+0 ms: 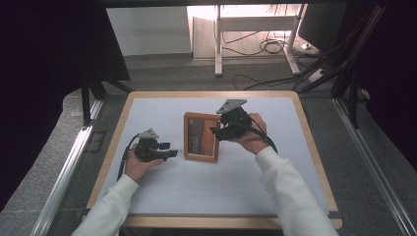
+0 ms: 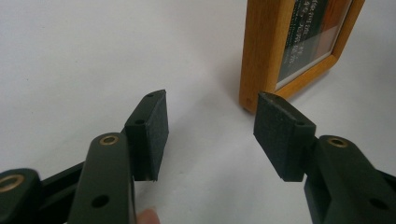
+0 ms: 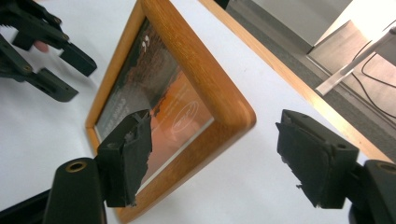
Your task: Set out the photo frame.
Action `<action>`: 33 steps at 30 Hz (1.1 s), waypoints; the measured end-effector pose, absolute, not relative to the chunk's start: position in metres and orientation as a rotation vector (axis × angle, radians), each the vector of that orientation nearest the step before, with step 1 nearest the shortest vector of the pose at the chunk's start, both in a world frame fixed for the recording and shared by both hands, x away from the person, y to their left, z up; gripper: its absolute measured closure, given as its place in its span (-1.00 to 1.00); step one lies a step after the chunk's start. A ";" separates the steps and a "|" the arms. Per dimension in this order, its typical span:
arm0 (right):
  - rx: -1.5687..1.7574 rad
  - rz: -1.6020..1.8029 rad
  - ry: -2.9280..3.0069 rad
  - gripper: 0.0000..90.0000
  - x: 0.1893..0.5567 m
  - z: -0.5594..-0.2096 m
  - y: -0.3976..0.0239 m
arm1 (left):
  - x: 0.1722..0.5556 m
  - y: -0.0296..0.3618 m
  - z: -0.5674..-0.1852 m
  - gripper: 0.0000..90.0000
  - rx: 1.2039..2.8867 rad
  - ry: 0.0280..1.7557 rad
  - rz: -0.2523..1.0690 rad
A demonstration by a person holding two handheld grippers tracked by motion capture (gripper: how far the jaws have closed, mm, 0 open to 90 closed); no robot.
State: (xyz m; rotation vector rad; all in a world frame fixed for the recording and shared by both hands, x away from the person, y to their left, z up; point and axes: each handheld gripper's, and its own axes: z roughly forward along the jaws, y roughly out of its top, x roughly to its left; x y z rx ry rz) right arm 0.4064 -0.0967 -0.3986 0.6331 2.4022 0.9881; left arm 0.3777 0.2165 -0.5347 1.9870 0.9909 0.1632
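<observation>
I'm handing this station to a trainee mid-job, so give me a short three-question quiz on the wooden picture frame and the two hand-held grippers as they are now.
1. True or false: the rectangular orange-brown wooden picture frame stands upright on the white table top.
2. Which hand-held gripper has a corner of the frame between its jaws: A the left hand-held gripper, B the right hand-held gripper?
3. Fill in: the right hand-held gripper's pads are ____ the frame, touching or clear of.

Key: 1 true. 2 B. 3 clear of; both grippers are open.
</observation>
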 end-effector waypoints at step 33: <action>0.934 1.191 2.381 -0.46 0.334 -0.500 -0.206 | 0.380 0.194 -0.530 0.87 2.013 0.977 0.160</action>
